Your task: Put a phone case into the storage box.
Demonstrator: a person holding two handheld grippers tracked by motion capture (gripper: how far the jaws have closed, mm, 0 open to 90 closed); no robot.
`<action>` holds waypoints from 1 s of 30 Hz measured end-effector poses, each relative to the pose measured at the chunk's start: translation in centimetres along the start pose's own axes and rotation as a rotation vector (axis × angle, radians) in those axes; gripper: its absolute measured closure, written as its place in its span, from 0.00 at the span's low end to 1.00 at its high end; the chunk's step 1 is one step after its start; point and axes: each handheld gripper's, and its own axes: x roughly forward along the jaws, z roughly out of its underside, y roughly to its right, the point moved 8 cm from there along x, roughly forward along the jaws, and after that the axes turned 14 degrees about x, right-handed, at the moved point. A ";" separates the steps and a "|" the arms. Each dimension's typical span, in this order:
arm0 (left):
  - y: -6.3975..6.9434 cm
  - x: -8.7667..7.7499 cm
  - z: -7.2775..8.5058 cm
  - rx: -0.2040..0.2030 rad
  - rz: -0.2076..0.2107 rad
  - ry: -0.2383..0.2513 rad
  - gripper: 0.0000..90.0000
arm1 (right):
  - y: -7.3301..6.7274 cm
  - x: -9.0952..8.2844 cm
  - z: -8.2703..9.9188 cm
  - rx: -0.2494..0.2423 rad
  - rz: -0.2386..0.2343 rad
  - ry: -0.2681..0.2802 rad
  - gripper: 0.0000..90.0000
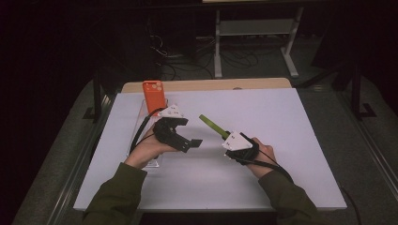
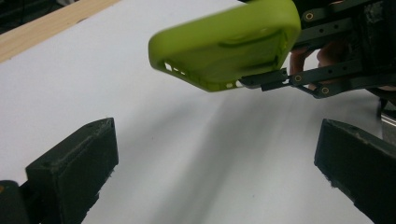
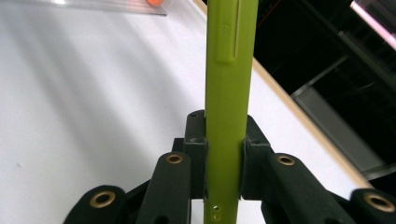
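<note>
My right tongs are pinching the green phone case edge-on, its length sticking out ahead; my left tongs are gaping wide, empty, the case hovering beyond them.

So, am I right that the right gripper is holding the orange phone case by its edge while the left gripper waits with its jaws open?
Not quite: the case clamped in the right gripper is the green phone case, as the right gripper view shows. The orange phone case stands in the clear rack at the back of the table. The rest holds: the left gripper has its jaws open.
</note>
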 end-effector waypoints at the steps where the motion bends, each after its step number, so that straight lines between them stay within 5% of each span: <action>1: 0.0 0.0 0.0 -0.004 -0.002 0.003 0.00 | 0.0 0.0 0.0 0.038 -0.009 -0.001 0.85; 11: -0.3 0.2 -0.4 -0.034 -0.039 0.029 0.00 | 0.2 0.2 -0.1 0.276 -0.123 -0.026 0.85; 20: -0.4 0.9 -1.7 -0.097 -0.091 0.108 0.00 | 0.1 0.1 -0.3 0.478 -0.205 -0.033 0.85; 30: -0.8 2.8 -3.1 -0.153 -0.095 0.176 0.00 | -0.5 -0.1 -0.9 0.479 -0.215 -0.005 0.85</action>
